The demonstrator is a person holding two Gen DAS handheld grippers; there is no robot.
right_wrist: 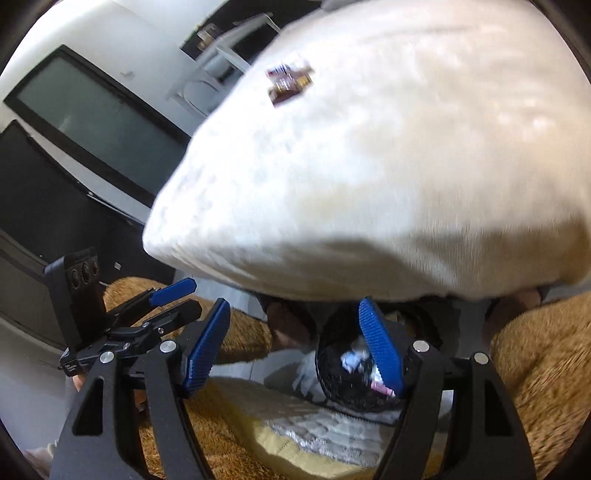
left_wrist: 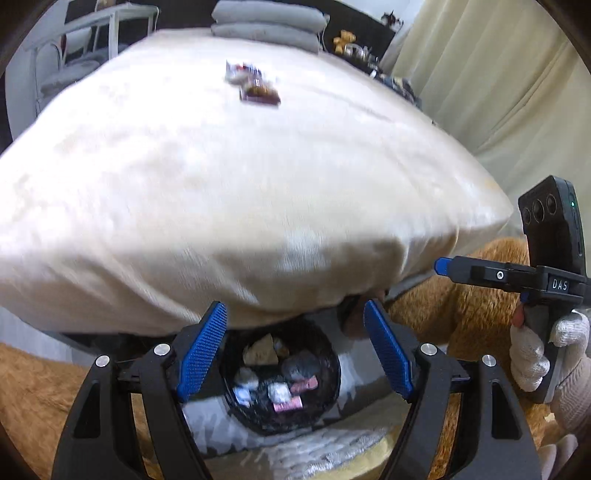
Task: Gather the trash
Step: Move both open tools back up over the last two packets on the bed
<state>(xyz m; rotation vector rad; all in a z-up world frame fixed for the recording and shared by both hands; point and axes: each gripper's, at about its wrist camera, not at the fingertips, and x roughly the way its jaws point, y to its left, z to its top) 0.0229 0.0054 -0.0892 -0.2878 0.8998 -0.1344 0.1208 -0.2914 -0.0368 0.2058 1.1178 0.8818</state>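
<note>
A black round bin (left_wrist: pixel 280 384) holding several crumpled papers and wrappers stands on the floor at the foot of the bed; it also shows in the right wrist view (right_wrist: pixel 354 376). Two snack wrappers (left_wrist: pixel 253 83) lie far up on the cream bedspread (left_wrist: pixel 221 192), and show in the right wrist view (right_wrist: pixel 290 83). My left gripper (left_wrist: pixel 295 350) is open and empty above the bin. My right gripper (right_wrist: pixel 291 347) is open and empty beside it; it also shows at the right of the left wrist view (left_wrist: pixel 443 266).
Grey pillows (left_wrist: pixel 266 26) are stacked at the head of the bed. A white chair (left_wrist: pixel 74 48) stands at the far left. Beige curtains (left_wrist: pixel 498 81) hang on the right. A brown shaggy rug (right_wrist: pixel 535 369) covers the floor. A dark TV (right_wrist: pixel 92 122) hangs on the wall.
</note>
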